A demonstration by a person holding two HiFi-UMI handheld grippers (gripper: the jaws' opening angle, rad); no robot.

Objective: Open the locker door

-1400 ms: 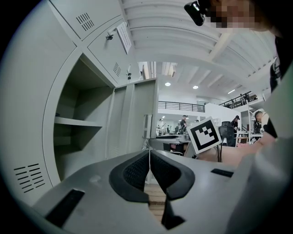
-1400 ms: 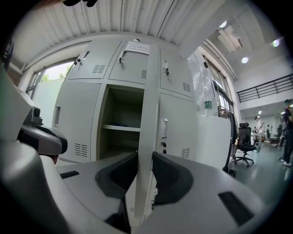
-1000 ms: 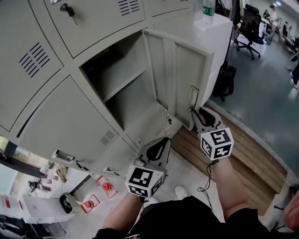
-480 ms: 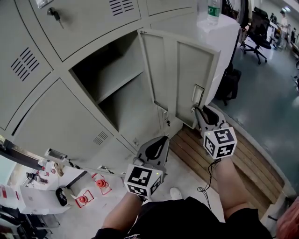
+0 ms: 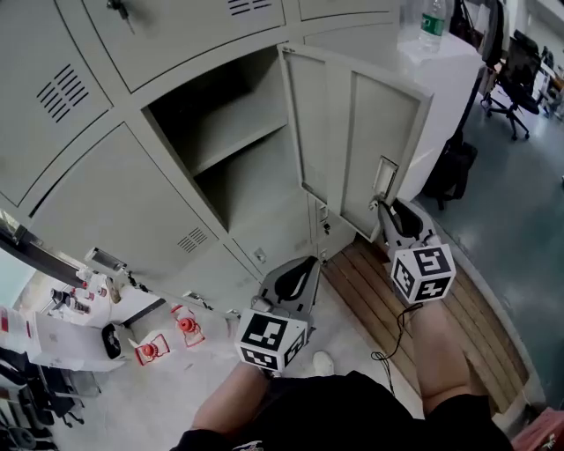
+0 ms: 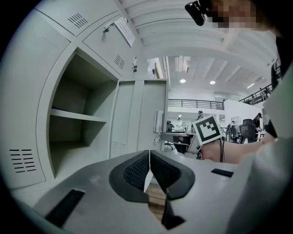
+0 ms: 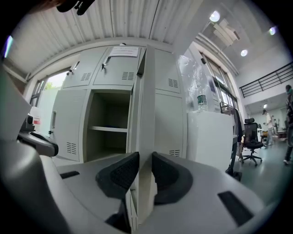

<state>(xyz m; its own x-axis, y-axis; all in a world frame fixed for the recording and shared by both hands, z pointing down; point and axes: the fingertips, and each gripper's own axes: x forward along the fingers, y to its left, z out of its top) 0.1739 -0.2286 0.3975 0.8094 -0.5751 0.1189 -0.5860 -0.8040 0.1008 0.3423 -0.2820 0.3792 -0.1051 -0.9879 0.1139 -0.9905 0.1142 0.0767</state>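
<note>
Gripping free edge of pale grey metal locker door, swung wide: R gripper. L gripper jaws pressed together. Open locker compartment holds one grey shelf.

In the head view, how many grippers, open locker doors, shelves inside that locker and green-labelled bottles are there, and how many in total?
grippers: 2, left gripper, right gripper
open locker door: 1
shelf: 1
green-labelled bottle: 1
total: 5
</note>
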